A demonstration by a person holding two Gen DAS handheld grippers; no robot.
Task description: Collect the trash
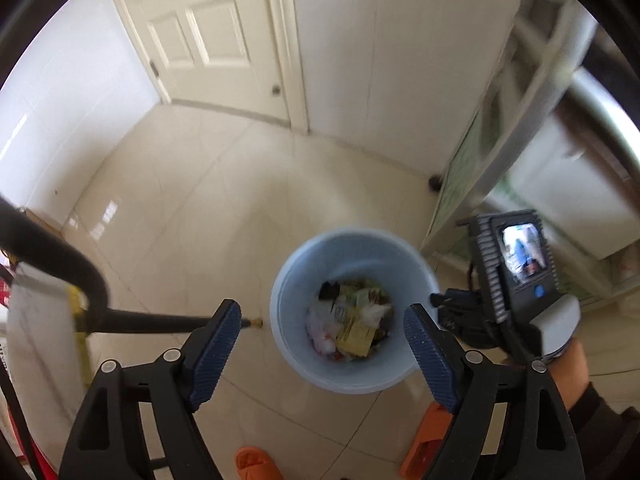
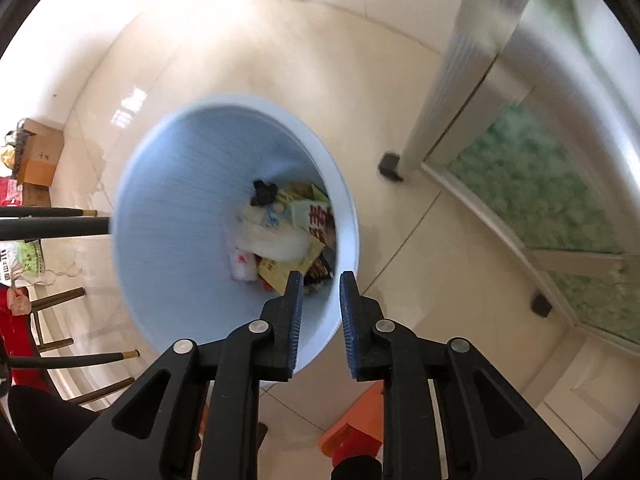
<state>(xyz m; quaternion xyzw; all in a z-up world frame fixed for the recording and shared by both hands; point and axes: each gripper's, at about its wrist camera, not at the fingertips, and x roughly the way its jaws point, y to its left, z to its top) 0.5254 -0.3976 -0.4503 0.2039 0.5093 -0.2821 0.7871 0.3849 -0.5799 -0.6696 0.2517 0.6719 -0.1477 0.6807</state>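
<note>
Round, ribbed pale-blue plastic bin (image 2: 168, 216) holds crumpled glossy wrappers (image 2: 288, 236).

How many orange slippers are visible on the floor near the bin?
2. One orange rubber slipper lies at the bottom edge, below the light blue plastic bin; the other orange slipper sits to its right, partly hidden behind the left gripper.

Cream tiled floor (image 1: 192, 208), pale blue trash bin (image 1: 288, 320), cardboard box (image 2: 40, 156), orange slipper (image 1: 254, 462)
</note>
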